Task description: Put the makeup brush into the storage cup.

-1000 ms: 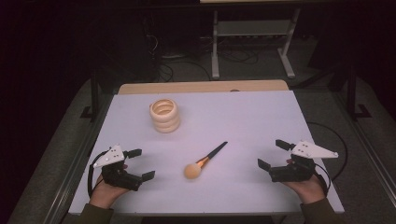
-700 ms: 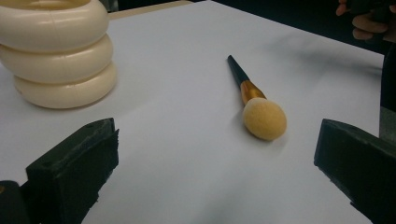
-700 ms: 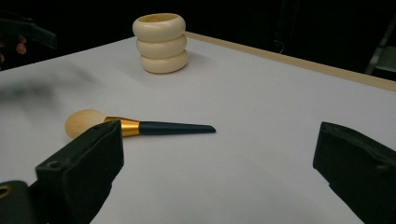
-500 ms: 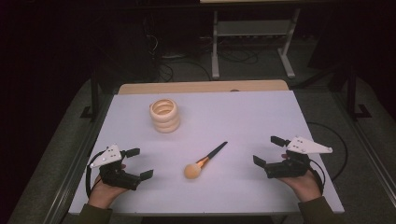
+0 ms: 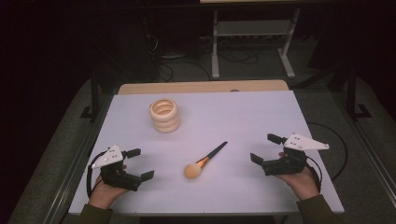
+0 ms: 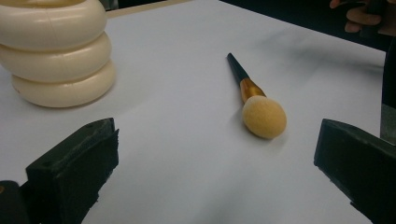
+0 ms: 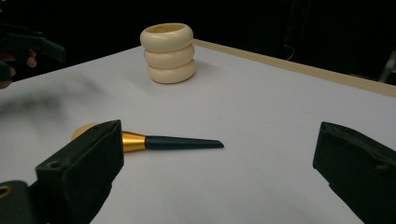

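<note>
The makeup brush (image 5: 204, 163) lies on the counter (image 5: 261, 116), near the ringed holder (image 5: 164, 115). Left gripper (image 5: 140, 164) and right gripper (image 5: 266, 148) are released. The brush is probably light, its head soft; grasp the stiff handle.

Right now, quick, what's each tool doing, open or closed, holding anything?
Left tool: open, holding nothing, resting near the table's front left.
Right tool: open, holding nothing, facing the brush.

We see a smooth, matt white table top (image 5: 261, 116) with a strip of pale wood (image 5: 201, 87) along its far edge. The cream stack of rings (image 6: 56, 51) looks smooth and a little shiny. The brush (image 6: 254, 100) has a soft fuzzy head, a shiny gold metal band and a dark smooth handle.
</note>
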The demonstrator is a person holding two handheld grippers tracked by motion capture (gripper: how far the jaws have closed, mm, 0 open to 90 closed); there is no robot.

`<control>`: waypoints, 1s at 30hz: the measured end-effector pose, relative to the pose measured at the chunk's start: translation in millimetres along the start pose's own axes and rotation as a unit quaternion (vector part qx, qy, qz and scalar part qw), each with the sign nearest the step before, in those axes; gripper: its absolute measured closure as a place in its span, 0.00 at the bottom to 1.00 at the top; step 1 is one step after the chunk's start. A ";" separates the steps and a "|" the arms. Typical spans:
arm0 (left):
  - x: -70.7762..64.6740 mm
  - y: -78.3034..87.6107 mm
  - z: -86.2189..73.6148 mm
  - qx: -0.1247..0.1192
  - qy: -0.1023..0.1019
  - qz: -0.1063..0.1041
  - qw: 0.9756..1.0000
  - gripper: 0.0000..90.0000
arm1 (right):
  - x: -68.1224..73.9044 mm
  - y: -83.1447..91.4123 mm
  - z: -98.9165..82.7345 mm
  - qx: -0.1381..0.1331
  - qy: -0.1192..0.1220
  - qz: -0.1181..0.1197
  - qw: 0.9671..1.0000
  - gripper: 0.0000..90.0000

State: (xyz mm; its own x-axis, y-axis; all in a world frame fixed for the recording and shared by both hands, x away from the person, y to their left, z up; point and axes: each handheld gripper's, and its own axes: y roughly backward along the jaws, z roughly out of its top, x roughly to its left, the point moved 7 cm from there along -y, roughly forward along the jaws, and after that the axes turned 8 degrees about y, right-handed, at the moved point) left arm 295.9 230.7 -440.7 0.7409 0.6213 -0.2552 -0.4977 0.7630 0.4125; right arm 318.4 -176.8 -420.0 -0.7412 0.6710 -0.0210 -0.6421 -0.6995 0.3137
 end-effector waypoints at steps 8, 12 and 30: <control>-1.4 -0.4 -0.6 0.002 0.001 -0.005 1.000 0.00 | 3.0 -6.7 3.1 0.000 0.006 0.015 1.000 0.01; -2.5 -1.6 -1.8 0.009 -0.008 -0.007 1.000 0.00 | 4.8 -9.0 5.7 0.003 0.006 0.016 1.000 0.01; -1.7 -0.4 -2.1 0.007 -0.007 -0.009 1.000 0.00 | 8.1 -23.7 14.4 0.001 0.007 0.027 1.000 0.01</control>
State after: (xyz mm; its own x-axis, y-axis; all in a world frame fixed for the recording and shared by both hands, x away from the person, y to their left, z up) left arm 293.9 229.8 -442.2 0.7566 0.6043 -0.2500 -0.4772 0.7715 0.4207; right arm 330.4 -151.3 -414.0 -0.7778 0.6283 -0.0163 -0.6000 -0.7347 0.3166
